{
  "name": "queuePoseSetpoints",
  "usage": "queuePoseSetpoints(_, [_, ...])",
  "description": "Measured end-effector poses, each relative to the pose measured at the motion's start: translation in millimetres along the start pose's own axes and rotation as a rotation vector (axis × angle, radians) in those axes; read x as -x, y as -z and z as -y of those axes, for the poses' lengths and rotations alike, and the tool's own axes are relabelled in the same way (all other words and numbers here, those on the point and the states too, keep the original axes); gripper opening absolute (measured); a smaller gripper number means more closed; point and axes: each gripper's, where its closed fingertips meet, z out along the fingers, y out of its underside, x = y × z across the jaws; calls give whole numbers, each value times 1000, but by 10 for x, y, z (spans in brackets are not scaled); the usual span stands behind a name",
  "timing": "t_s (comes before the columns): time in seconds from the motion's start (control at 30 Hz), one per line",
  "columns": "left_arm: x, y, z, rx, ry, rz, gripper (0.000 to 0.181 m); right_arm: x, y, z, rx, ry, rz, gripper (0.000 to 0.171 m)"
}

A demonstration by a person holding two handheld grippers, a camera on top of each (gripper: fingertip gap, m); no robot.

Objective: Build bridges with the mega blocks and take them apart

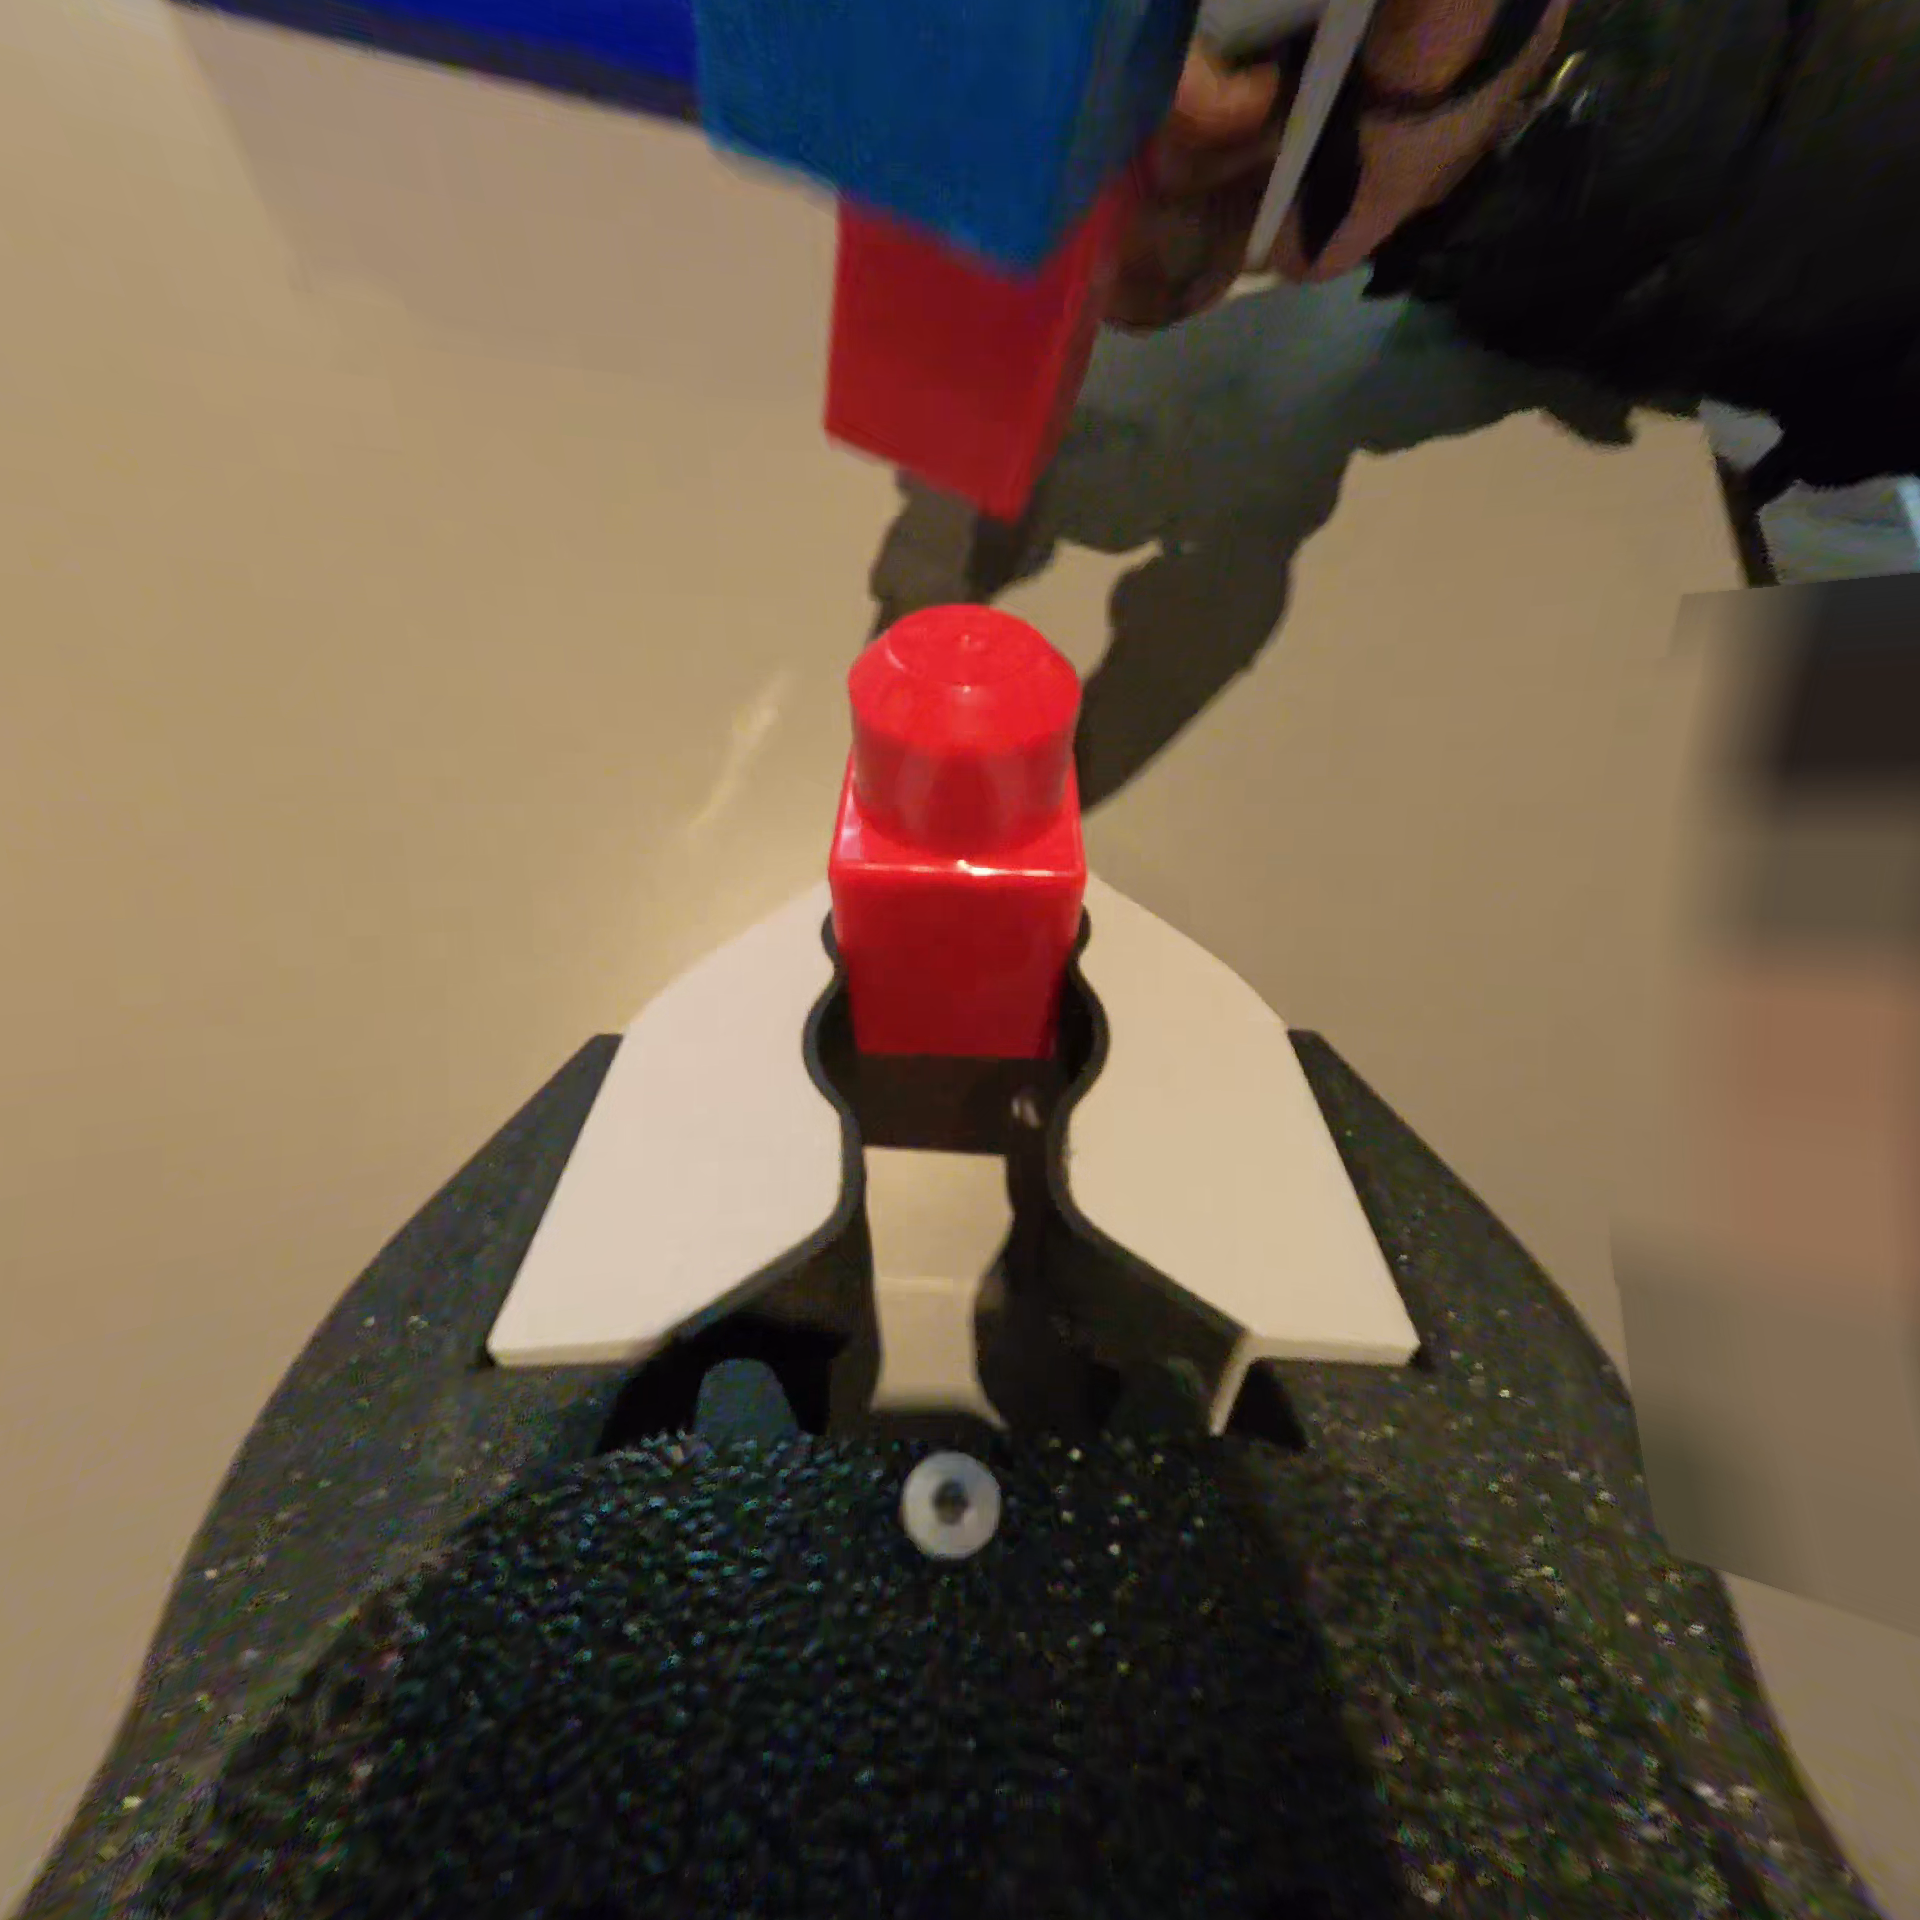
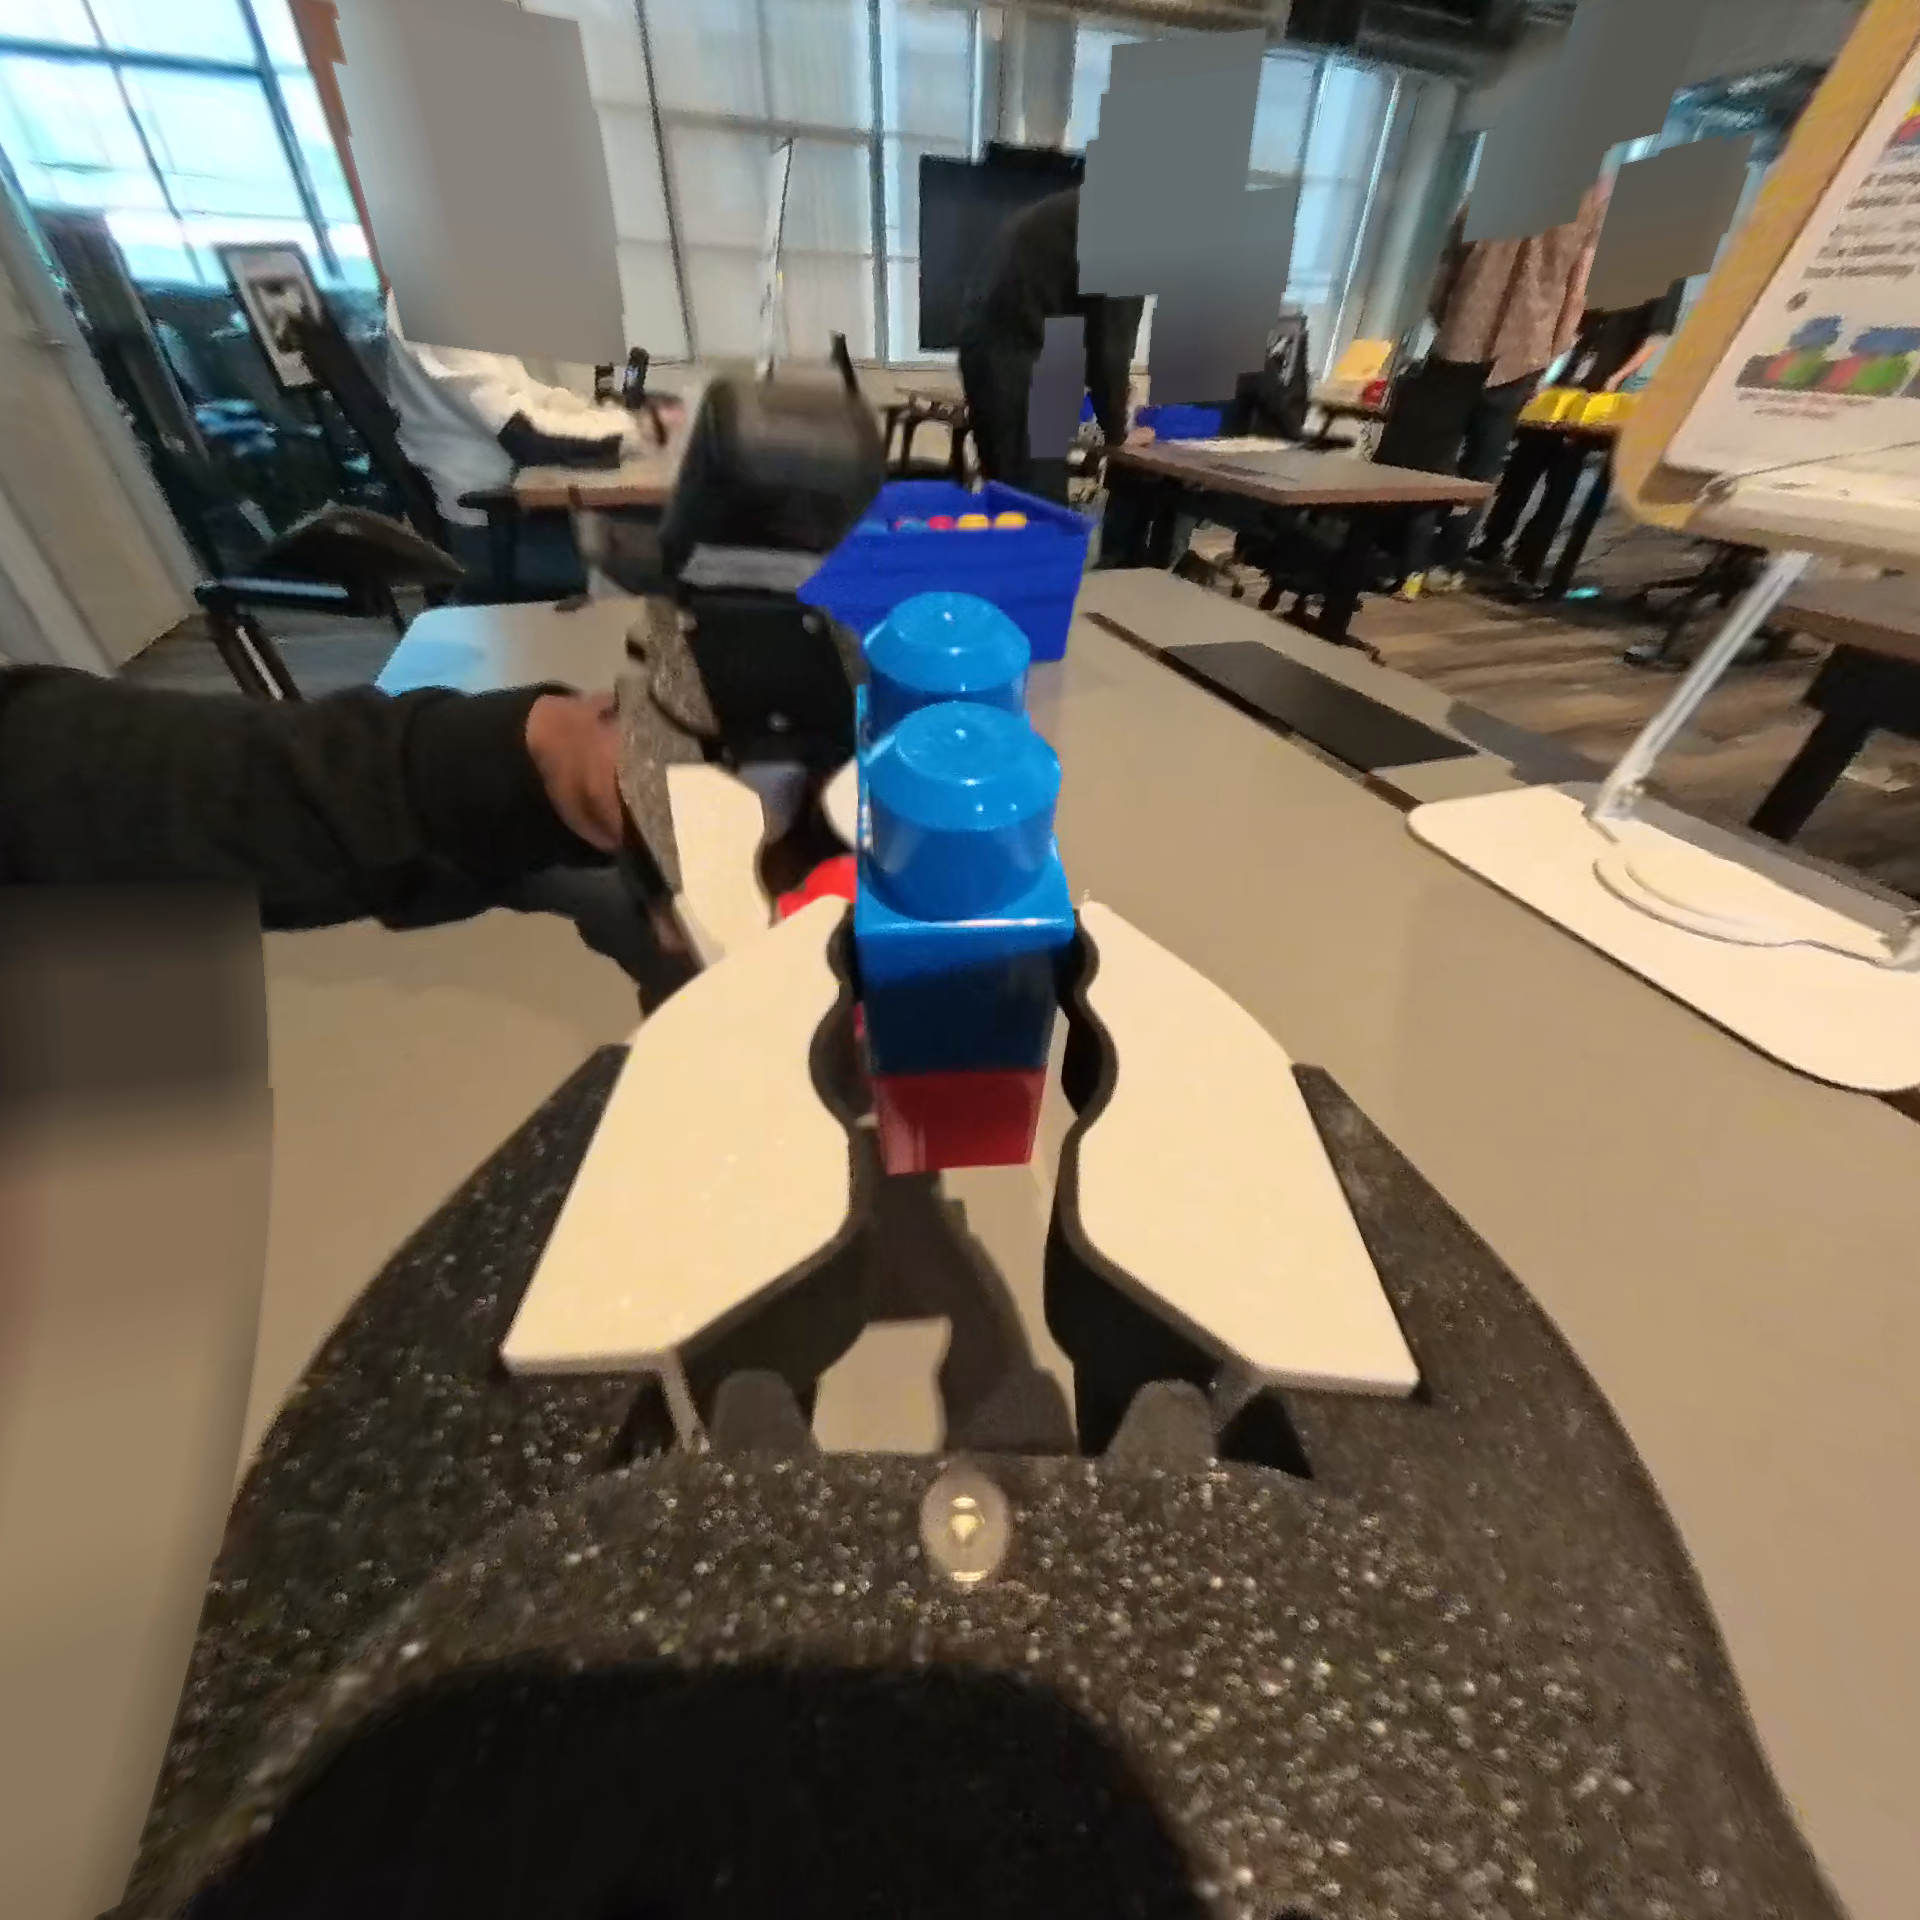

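While both grippers are loaded, the pieces hang apart in mid-air above the beige worktop (image 1: 364, 623), w/ nothing of the bridge resting on it.

Left gripper (image 1: 956, 977): white fingers clamped on the lower body of a small red single-stud plastic block (image 1: 956, 862), stud pointing up and away from the camera. Held low on the body, prob. so the stud stays free for mating.

Right gripper (image 2: 961, 1029): clamped on the sides of a long blue plastic block w/ round studs (image 2: 961, 935), which runs lengthwise away from the camera; two studs show. A second red block (image 2: 956, 1117) is stuck under its near end, a pillar hanging below the deck. In the left wrist view this same pair comes in from the top: blue deck above, red pillar (image 1: 956, 353) below, tilted and blurred, near but not touching the held red block.

My read: either the 2nd pillar is about to be pressed under the blue deck, or it's just been pulled off; can't tell which from this alone. Gripping the deck by its sides keeps its underside open.

Beyond, in the right wrist view, a blue plastic bin (image 2: 956, 571) w/ more coloured blocks sits on the worktop, and a clear stand holding an instruction sheet (image 2: 1787, 312) is at the right. People and desks fill the background.
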Motion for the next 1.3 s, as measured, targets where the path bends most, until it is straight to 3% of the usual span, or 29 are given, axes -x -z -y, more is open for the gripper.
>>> queuePoseSetpoints(0.1, [46, 76, 126, -78, 22, 20, 35, -3, -60, -215, 107, 1, 9, 36])
queuePoseSetpoints(0.3, [229, 158, 59, -98, 112, 67, 35, 113, -262, -702, 354, 16, 30, 37])
queuePoseSetpoints(0.6, [276, 170, 50, -89, 112, 104, 35, 76, -250, -724, 366, 3, 14, 37])
queuePoseSetpoints(0.8, [214, -21, -339, 126, 172, 38, 36, 65, -248, -724, 365, -5, 10, 36])
queuePoseSetpoints(0.93, [164, -73, -311, 131, 118, 31, 37, 65, -248, -721, 364, -4, 9, 36])
queuePoseSetpoints(1.0, [126, -73, -306, 127, 106, 10, 47, 65, -247, -704, 354, -6, 10, 36])
queuePoseSetpoints(1.07, [176, -50, -312, 131, 93, 46, 75, 71, -242, -675, 340, -7, 15, 37])
queuePoseSetpoints(1.13, [226, 12, -227, 94, 45, 89, 90, 76, -235, -632, 322, -3, 17, 37])
queuePoseSetpoints(1.3, [2, 152, 317, -170, -133, 84, 84, 259, -255, -522, 266, 44, 99, 36])
